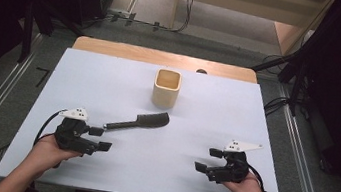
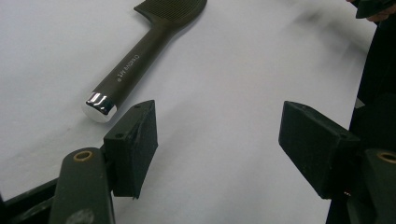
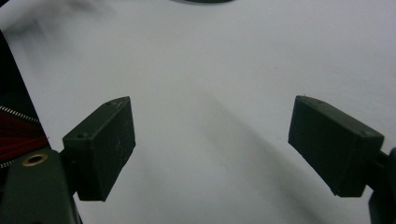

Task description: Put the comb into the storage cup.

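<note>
White sheeting covered the desk (image 1: 110, 82), with grey floor and dark stands around it. From my remote seat I saw a black comb (image 1: 139, 121) lying flat near the centre, its toothed head toward one o'clock and its silver-capped handle toward seven o'clock. A beige square cup (image 1: 166, 88) stood upright just beyond the comb, at twelve o'clock, close to it but apart.

My left hand-held gripper (image 1: 98, 138) rested at eight o'clock with its jaws spread wide and nothing between them; the comb's handle tip lay just beside the nearer jaw. My right hand-held gripper (image 1: 207, 160) sat at four o'clock, likewise wide and empty, well apart from both things.

I judged the work barely begun: the comb was ungrasped, and picking it up, probably for the cup, remained.
</note>
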The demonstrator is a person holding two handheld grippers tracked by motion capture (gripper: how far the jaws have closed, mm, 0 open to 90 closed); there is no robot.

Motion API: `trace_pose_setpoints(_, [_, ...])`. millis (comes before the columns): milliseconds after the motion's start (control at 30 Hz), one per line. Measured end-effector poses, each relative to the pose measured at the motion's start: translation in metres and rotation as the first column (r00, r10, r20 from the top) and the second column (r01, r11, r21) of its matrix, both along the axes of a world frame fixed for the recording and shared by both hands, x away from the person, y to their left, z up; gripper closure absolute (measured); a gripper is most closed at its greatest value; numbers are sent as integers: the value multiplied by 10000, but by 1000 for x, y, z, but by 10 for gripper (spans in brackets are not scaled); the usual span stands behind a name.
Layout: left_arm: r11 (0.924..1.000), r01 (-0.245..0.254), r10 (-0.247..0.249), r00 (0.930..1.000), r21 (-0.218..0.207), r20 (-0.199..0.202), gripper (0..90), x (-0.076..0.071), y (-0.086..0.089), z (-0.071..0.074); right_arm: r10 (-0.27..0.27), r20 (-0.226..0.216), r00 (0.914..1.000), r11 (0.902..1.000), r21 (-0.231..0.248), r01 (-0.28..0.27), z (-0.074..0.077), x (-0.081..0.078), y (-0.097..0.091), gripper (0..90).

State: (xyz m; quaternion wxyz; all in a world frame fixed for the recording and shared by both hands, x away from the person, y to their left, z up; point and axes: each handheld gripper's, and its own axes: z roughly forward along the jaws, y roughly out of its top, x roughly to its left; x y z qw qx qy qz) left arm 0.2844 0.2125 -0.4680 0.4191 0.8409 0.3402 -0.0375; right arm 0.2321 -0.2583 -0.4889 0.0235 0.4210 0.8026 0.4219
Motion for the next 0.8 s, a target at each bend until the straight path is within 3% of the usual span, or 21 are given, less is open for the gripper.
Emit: trace_pose_setpoints(800, [10000, -33, 33, 10000, -7, -26, 292, 0, 0, 1, -27, -14, 10000, 10000, -34, 27, 0, 0, -3, 134])
